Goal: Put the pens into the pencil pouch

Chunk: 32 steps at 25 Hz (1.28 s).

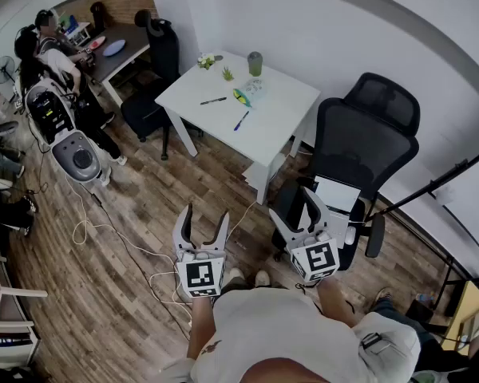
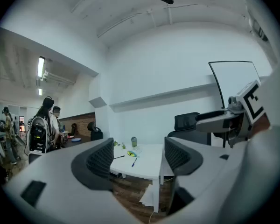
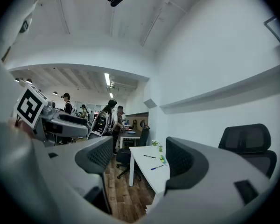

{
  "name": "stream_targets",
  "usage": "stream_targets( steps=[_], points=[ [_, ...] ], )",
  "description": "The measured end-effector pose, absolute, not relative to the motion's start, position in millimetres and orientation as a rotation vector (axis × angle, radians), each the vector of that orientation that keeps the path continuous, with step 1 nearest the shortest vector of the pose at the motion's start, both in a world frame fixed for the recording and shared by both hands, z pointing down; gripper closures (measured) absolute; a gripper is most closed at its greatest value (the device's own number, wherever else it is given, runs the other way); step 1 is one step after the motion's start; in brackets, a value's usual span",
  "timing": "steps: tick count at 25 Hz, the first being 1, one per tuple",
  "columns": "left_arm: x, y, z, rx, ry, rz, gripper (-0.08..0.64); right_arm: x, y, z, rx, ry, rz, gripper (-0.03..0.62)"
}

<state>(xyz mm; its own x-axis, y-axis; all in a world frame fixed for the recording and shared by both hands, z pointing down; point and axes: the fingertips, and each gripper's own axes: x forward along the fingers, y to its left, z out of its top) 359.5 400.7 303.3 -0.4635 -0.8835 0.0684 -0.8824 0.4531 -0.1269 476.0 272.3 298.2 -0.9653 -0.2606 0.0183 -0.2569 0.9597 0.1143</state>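
Both tools sit well short of the white table point(image 1: 263, 126), held level over the wood floor point(image 1: 136, 238) on the table's near side and pointing toward it. Left gripper point(image 1: 205, 214): jaws wide apart, nothing between the pads; in the left gripper view only the far-off table shows through the gap. Right gripper point(image 1: 292, 203): jaws also spread wide and empty; its view looks along the table's long side. Neither touches anything. The task things all lie on the table top. Black pen point(image 1: 213, 100) is toward the table's left edge. Blue pen point(image 1: 241, 121) is near the table's middle, a bit closer to the near edge. Both pens are loose and apart from each other. Pencil pouch point(image 1: 242, 96), yellow-green with blue, lies flat between the two pens, toward the table's far side. It is just beside the blue pen's far end; can't tell if they touch. Can't tell if the pouch is open either, too small. Green cup point(image 1: 255, 63) stands upright at the table's far edge, behind the pouch. Small plants point(image 1: 206, 61) are at the table's far left corner. Black office chair point(image 1: 366, 138) is just right of the table, and a second black chair point(image 1: 161, 46) is beyond its far left corner. White cable point(image 1: 104, 230) trails on the floor left of the table's near end. People point(image 1: 48, 50) are at a dark desk well beyond the table's left side.
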Motion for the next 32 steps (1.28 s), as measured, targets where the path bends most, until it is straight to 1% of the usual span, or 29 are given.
stream_targets(
  steps=[5,8,15,23,32],
  points=[
    [372,395,309,-1.632,2.671,-0.22,0.221,480,276,304,0.376,-3.087,-0.143,0.248],
    [372,386,310,-1.644,2.653,-0.242,0.221,476,272,306,0.352,-3.098,-0.122,0.219],
    [358,375,311,-1.644,2.649,-0.255,0.224,456,264,310,0.333,-3.094,-0.103,0.218],
    [314,358,319,-1.657,2.646,-0.248,0.227,412,248,317,0.345,-3.075,-0.121,0.219],
    [243,331,326,-1.709,2.627,-0.259,0.232,347,222,326,0.395,-3.031,-0.127,0.219]
  ],
)
